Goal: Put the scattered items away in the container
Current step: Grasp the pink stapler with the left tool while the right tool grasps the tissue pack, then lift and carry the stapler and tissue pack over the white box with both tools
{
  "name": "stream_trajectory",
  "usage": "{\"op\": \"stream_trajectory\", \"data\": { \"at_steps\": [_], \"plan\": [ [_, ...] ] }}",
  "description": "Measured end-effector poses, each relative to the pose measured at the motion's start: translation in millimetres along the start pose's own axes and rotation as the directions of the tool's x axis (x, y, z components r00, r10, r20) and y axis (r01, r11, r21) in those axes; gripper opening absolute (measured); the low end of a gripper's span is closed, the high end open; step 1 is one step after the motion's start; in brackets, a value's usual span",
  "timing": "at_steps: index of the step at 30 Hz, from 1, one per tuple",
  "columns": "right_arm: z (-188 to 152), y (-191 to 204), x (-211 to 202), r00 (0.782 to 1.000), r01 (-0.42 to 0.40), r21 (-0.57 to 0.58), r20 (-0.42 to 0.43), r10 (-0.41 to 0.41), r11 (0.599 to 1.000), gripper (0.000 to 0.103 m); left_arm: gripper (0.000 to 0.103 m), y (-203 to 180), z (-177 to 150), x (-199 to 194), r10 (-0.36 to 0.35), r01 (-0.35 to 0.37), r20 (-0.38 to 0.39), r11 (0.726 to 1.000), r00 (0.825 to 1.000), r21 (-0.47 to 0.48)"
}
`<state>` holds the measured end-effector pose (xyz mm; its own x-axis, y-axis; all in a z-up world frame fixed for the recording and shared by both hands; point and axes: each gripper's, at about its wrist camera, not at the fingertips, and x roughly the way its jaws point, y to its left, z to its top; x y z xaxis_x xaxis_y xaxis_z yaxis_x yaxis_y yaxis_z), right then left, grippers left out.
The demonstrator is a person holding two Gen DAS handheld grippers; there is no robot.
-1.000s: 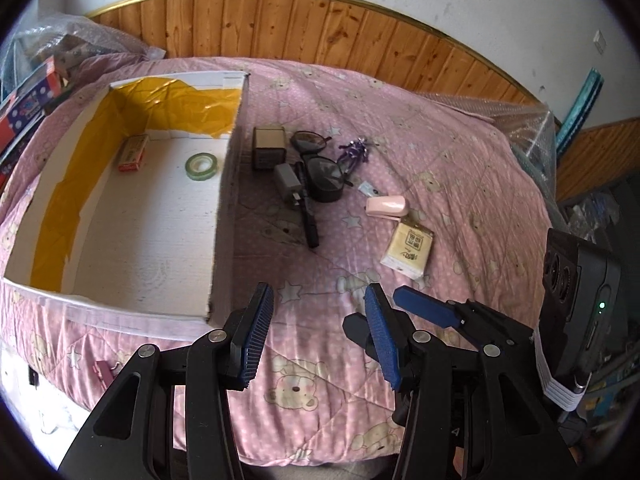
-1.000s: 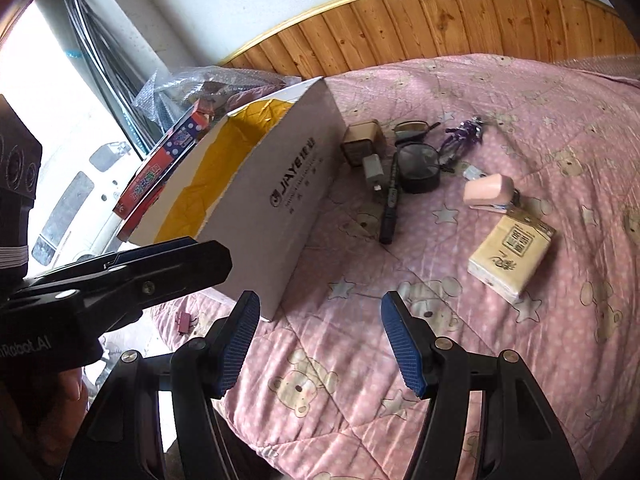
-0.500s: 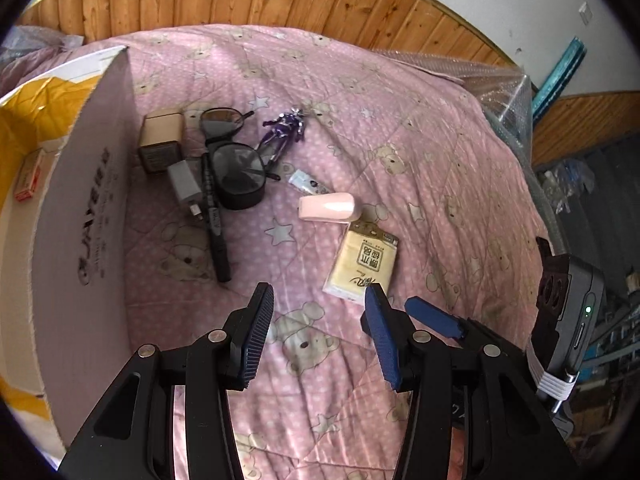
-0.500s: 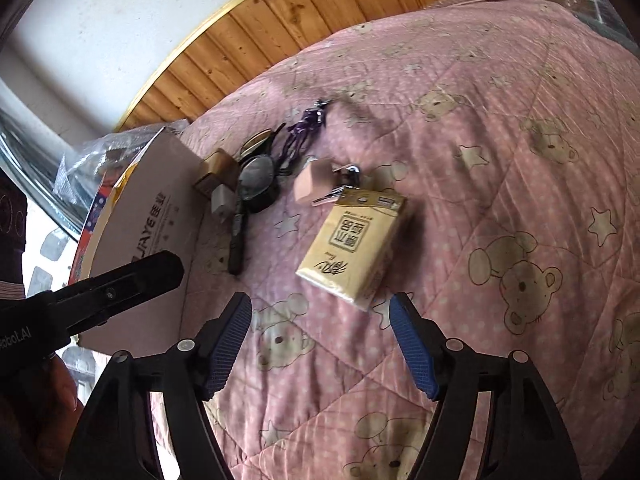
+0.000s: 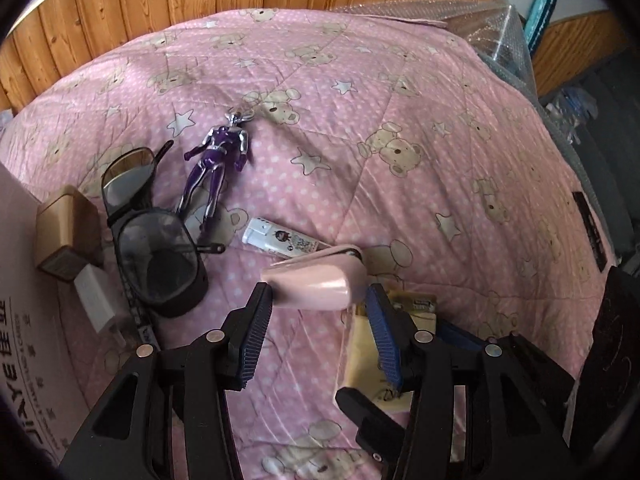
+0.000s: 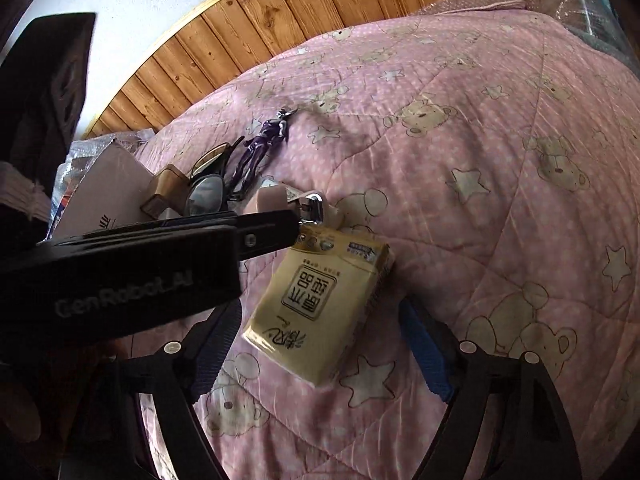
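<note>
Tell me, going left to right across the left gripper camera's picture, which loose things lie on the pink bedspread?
Tan box → white charger → glasses → purple figure → white lighter → pink stapler → tissue pack.

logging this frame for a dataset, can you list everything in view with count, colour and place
stapler: 1, pale pink, on the quilt between the left claw's fingers
tissue pack: 1, yellow, on the quilt between the right claw's fingers
lighter: 1, white, just beyond the stapler
action figure: 1, purple and silver, lying flat, far side of the cluster
glasses: 1 pair, black frame, left of the figure
magnifier: 1, black, near the glasses
small box: 1, tan, beside the cardboard box
charger plug: 1, white, near the tan box
cardboard box: 1, white, far left
quilt: 1, pink with bears and stars
left claw: 1, black with blue pads, open
right claw: 1, same, open
</note>
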<state>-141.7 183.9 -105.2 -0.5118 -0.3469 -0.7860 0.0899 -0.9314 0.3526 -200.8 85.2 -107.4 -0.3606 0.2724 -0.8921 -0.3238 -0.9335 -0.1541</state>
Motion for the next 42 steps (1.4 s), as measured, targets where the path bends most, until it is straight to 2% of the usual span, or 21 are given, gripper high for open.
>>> {"op": "stream_trajectory", "data": {
  "at_steps": [3,4,5,8,11,14,16,18,19,21,25,29,31,33,38,42],
  "plan": [
    [1.0,11.4,7.5,0.999,0.04,-0.099,0.005,-0.04,0.994,0.083,0.054,3.7,4.7,5.3,-0.006,0.005,0.018,1.0,1.0,0.013],
    [0.2,13.9,8.5,0.998,0.06,-0.135,0.009,-0.06,0.989,0.078,0.054,5.1,6.4,6.7,-0.018,0.017,0.019,1.0,1.0,0.014],
    [0.0,13.9,8.9,0.997,0.075,-0.159,0.015,-0.074,0.984,0.069,0.054,6.6,8.7,7.7,-0.03,0.03,0.019,0.999,0.999,0.011],
    [2.7,3.4,4.3,0.998,0.069,-0.158,0.005,-0.069,0.985,0.052,0.053,10.6,13.5,8.8,-0.053,0.054,0.013,0.999,0.998,-0.007],
    [5.6,-9.1,-2.6,0.998,0.063,-0.139,-0.01,-0.065,0.988,0.051,0.053,11.4,14.6,4.9,-0.078,0.078,0.017,0.996,0.997,-0.033],
    [6.5,-17.6,-10.7,0.998,0.06,-0.119,-0.011,-0.062,0.991,0.05,0.054,14.0,19.2,5.9,-0.113,0.116,0.038,0.988,0.993,-0.102],
    [6.7,-19.0,-11.7,0.998,0.052,-0.107,-0.016,-0.054,0.993,0.05,0.055,11.1,23.1,12.9,-0.13,0.133,0.033,0.986,0.991,-0.104],
    [6.5,-20.1,-9.5,0.999,0.043,-0.096,-0.025,-0.045,0.994,0.05,0.056,5.5,23.7,28.7,-0.114,0.112,-0.02,0.992,0.993,-0.064],
    [5.9,-20.2,-8.6,0.999,0.042,-0.097,-0.027,-0.045,0.994,0.05,0.056,4.3,21.2,35.7,-0.076,0.073,-0.047,0.996,0.996,-0.051],
    [5.0,-21.5,-8.4,0.999,0.027,-0.092,-0.03,-0.03,0.995,0.05,0.056,3.7,15.2,32.5,-0.058,0.057,-0.029,0.997,0.998,-0.043],
    [3.1,-27.6,-13.3,0.999,-0.001,-0.072,-0.039,-0.002,0.997,0.05,0.054,14.7,-4.6,22.3,-0.107,0.104,-0.022,0.989,0.994,-0.109],
    [-2.3,-26.0,-12.2,0.999,0.0,-0.089,-0.045,-0.004,0.996,0.05,0.056,18.8,-10.3,22.5,-0.104,0.103,0.003,0.981,0.995,-0.166],
    [-3.1,-22.4,-10.1,0.999,0.017,-0.12,-0.034,-0.021,0.993,0.05,0.054,11.9,-8.8,24.6,-0.067,0.067,0.007,0.987,0.998,-0.149],
    [-4.0,-21.1,-10.2,0.999,0.022,-0.137,-0.031,-0.027,0.99,0.05,0.027,5.8,-10.1,23.1,-0.022,0.023,0.014,0.991,1.0,-0.135],
    [-5.3,-26.7,-21.1,1.0,-0.008,-0.105,-0.031,0.005,0.994,0.049,0.026,6.5,-16.1,15.8,-0.01,0.011,0.008,0.988,1.0,-0.154],
    [-7.3,-28.8,-31.1,0.999,-0.031,-0.081,-0.024,0.029,0.996,0.049,0.026,3.7,-26.0,-1.8,0.0,0.005,0.033,0.987,0.999,-0.159]
  ]
}}
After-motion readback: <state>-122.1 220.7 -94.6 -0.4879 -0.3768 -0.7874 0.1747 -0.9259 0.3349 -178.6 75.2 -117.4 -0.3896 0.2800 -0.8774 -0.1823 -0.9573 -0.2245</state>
